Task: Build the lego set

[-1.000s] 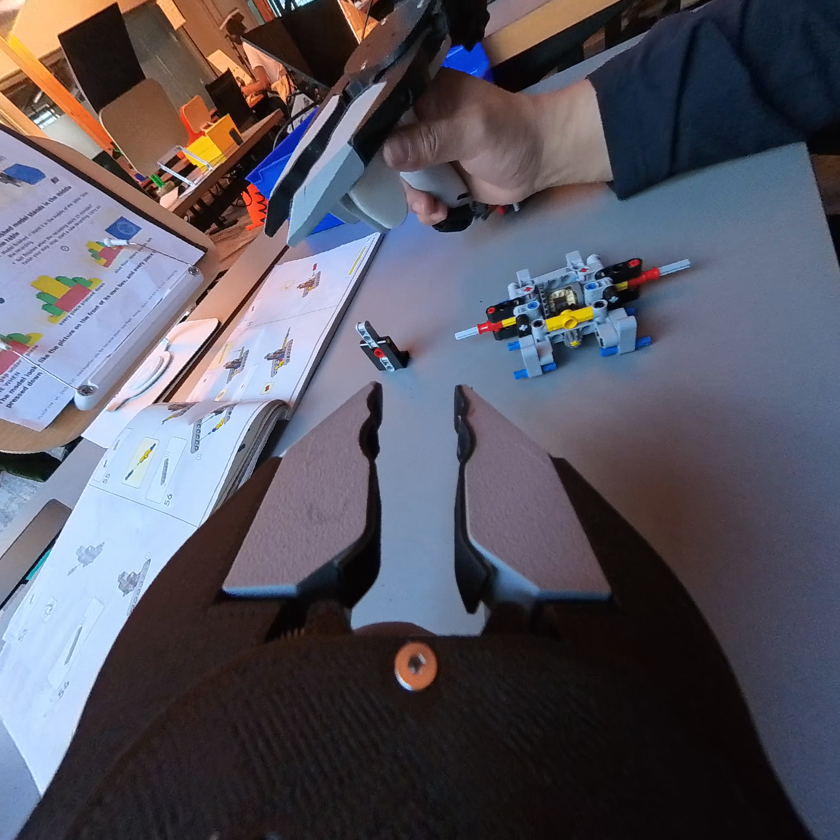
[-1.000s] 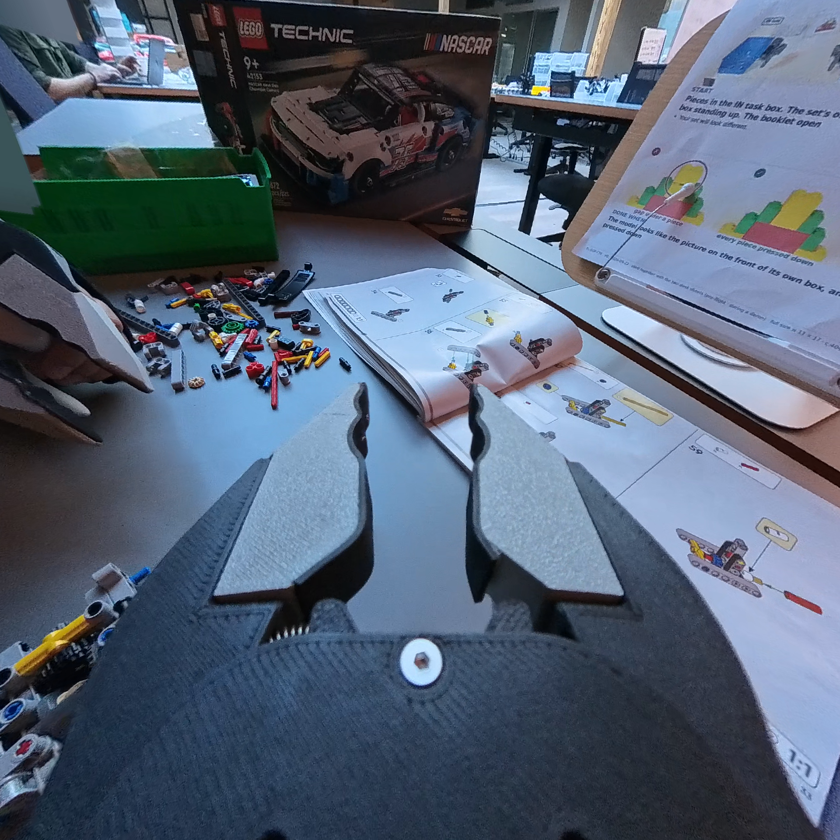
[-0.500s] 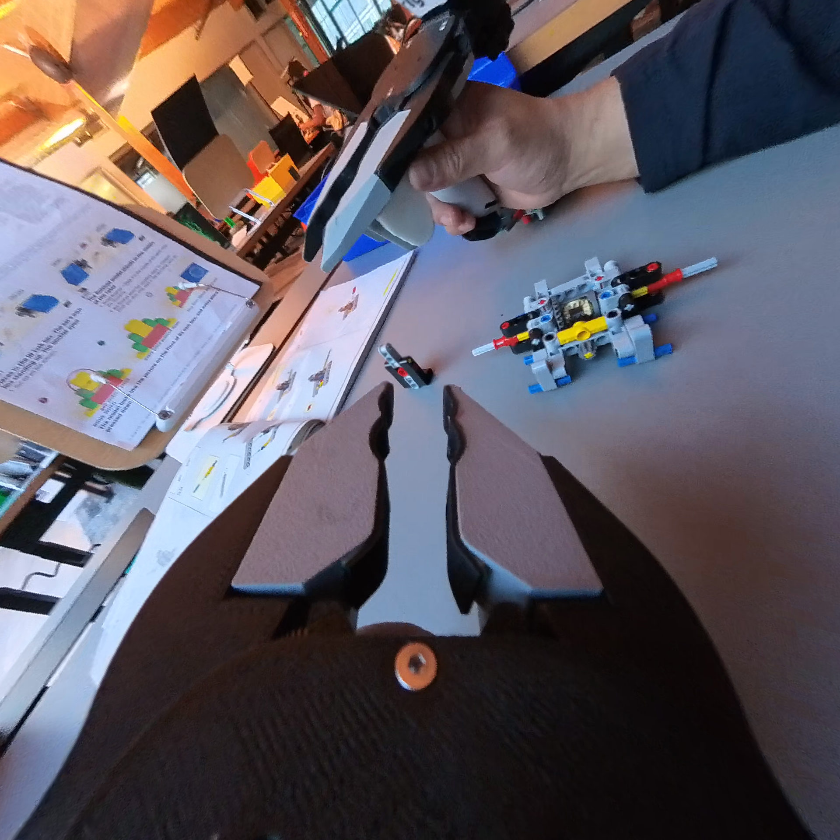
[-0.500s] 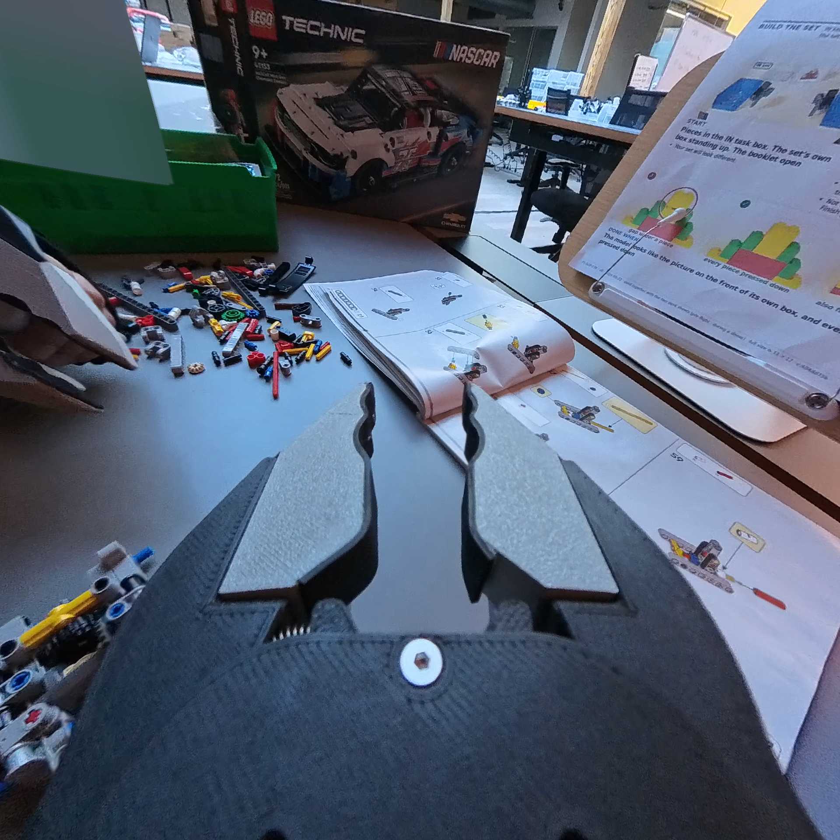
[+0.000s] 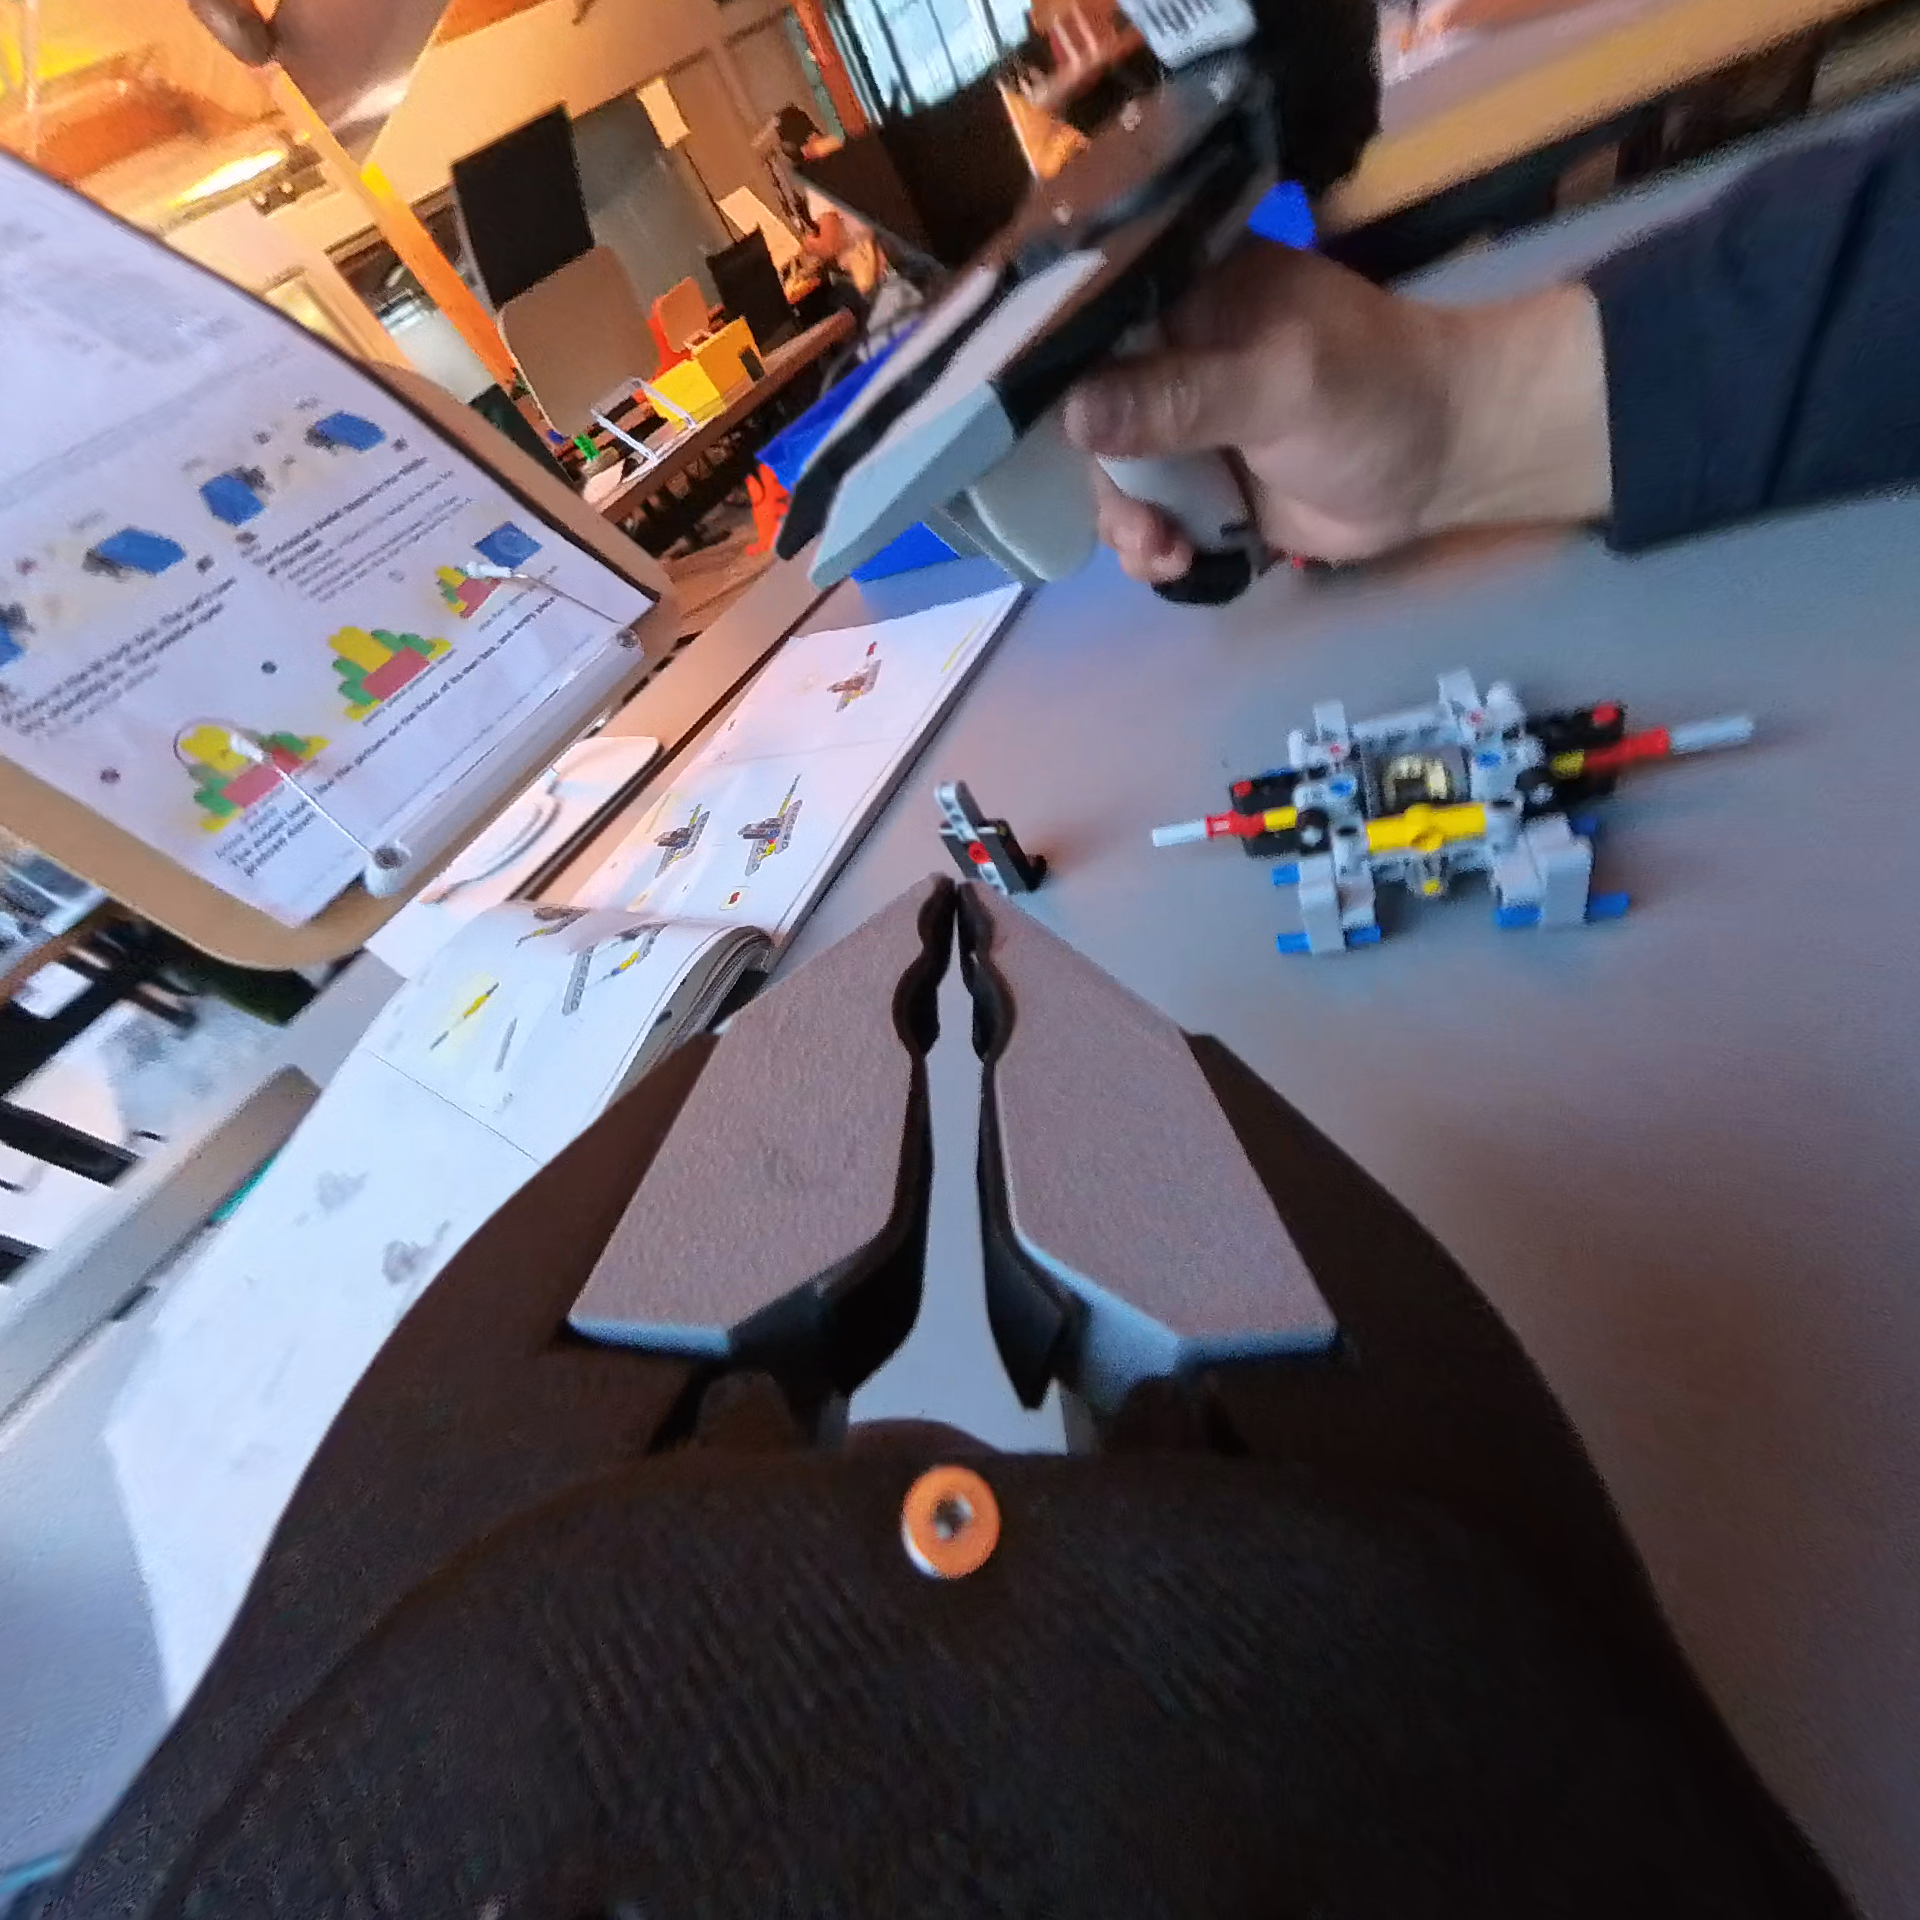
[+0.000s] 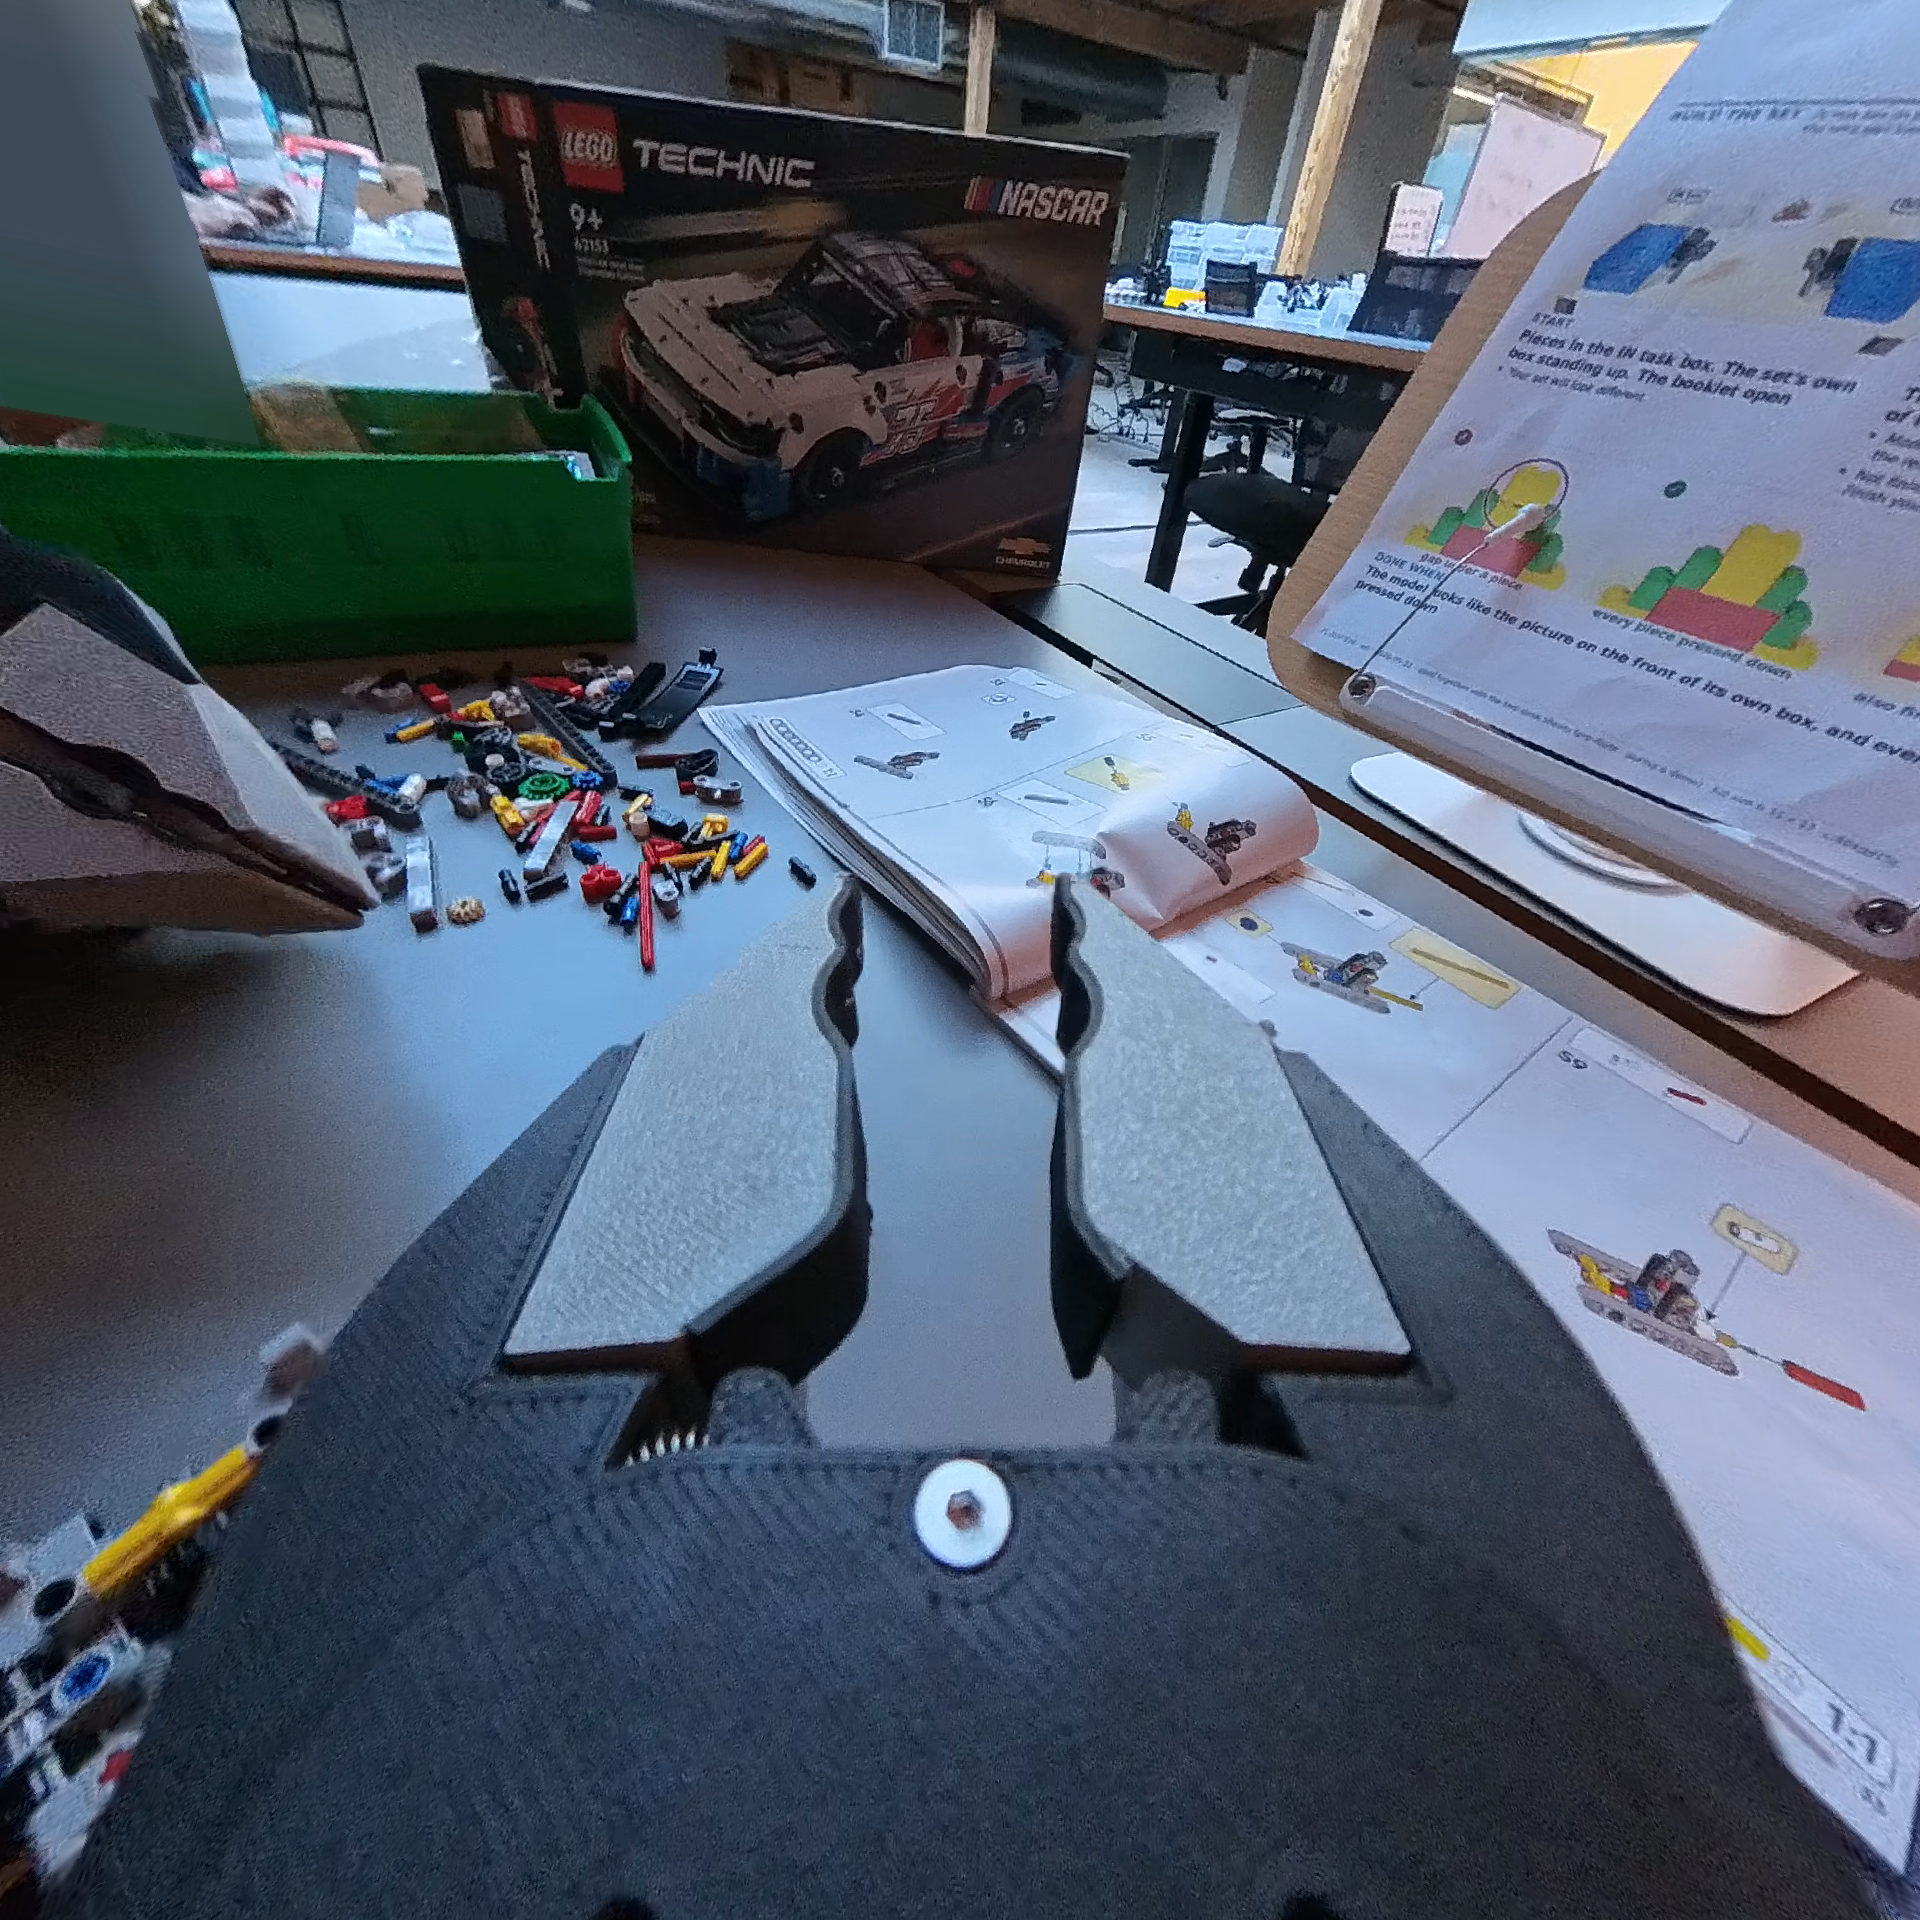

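Printed writing marks the box [image 6: 790, 343], booklet [image 6: 1039, 790] and sheet [image 6: 1683, 499].

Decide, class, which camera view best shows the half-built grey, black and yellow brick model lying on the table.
The left wrist view shows it best: the half-built grey, black and yellow brick model lies whole on the grey table, though slightly blurred. The right wrist view catches only a blurred edge of it at the lower left corner, cut off by the frame and that claw's body.
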`<move>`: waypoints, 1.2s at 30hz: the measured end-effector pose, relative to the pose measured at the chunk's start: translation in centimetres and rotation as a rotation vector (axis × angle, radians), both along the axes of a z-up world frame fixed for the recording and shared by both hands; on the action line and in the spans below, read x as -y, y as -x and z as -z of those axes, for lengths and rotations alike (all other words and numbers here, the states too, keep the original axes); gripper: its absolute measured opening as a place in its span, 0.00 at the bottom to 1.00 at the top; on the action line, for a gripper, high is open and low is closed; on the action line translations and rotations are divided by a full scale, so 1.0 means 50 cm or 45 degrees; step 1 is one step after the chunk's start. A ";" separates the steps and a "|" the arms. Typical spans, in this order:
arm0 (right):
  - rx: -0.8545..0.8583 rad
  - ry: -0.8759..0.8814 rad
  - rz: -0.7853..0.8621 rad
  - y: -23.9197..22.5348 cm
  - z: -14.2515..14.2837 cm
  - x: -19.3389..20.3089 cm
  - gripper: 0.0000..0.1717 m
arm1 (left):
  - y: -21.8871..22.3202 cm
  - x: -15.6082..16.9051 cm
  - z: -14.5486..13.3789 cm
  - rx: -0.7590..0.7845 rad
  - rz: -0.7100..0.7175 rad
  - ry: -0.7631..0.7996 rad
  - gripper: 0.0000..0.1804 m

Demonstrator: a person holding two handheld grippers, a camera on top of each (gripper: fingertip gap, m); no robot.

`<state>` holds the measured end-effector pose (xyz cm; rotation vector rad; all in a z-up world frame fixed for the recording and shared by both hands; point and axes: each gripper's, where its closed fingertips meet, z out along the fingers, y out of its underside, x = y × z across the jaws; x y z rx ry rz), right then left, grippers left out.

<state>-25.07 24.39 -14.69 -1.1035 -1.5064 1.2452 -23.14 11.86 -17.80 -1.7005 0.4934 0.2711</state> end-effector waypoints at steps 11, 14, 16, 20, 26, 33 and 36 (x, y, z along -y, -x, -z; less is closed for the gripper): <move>0.037 -0.108 0.120 0.099 -0.061 -0.078 0.19 | 0.078 0.033 -0.041 0.788 -0.030 -0.111 0.00; 0.072 -0.115 0.109 0.139 -0.071 -0.098 0.20 | 0.088 0.040 -0.051 0.918 0.014 -0.149 0.01; 0.100 -0.116 0.076 0.166 -0.070 -0.100 0.20 | 0.089 0.042 -0.051 0.994 0.053 -0.136 0.02; 0.147 -0.126 0.012 0.214 -0.060 -0.086 0.20 | 0.107 0.047 -0.053 1.124 0.053 -0.160 0.02; 0.374 -0.227 0.036 0.357 -0.005 -0.084 0.20 | 0.097 0.055 -0.057 1.183 0.098 -0.158 0.01; 0.959 -0.096 -0.126 0.383 0.207 -0.042 0.08 | 0.096 0.059 -0.062 1.190 0.100 -0.171 0.00; 0.945 -0.153 -0.160 0.380 0.208 -0.029 0.10 | 0.097 0.055 -0.057 1.184 0.087 -0.155 0.01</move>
